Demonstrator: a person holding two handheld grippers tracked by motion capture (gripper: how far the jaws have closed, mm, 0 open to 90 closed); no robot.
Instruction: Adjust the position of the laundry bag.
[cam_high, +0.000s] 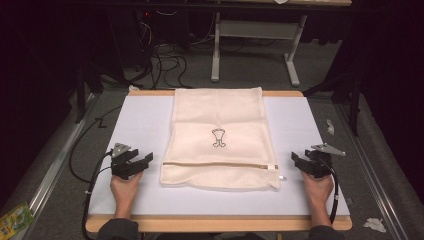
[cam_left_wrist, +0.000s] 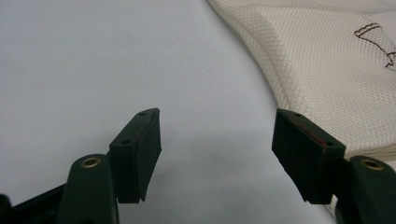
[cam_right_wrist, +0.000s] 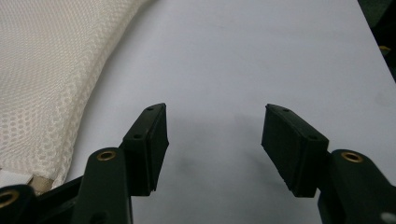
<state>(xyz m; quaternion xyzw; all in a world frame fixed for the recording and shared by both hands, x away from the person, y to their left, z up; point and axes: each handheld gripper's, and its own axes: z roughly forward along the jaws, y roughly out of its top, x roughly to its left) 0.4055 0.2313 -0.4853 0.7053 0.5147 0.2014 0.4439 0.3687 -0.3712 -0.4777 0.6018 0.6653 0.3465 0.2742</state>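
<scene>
Bag (cam_high: 219, 137) logo (cam_high: 219, 138) too small to read in high view; in left gripper view the logo (cam_left_wrist: 378, 44) is cut by the right edge, only part of the outline shows. Bag (cam_left_wrist: 336, 65) itself runs off top and right there. In right gripper view bag (cam_right_wrist: 42, 79) cut off at left and top; its corner sits behind the left jaw. Zip pull (cam_high: 283, 177) tiny, shape unclear. Person's arms cut at bottom edge of high view, sleeves (cam_high: 118, 230) barely in. Packet (cam_high: 15, 218) on floor, bottom left: label unreadable, partly cut off. Room beyond the table (cam_high: 300, 120) too dark to make out.
</scene>
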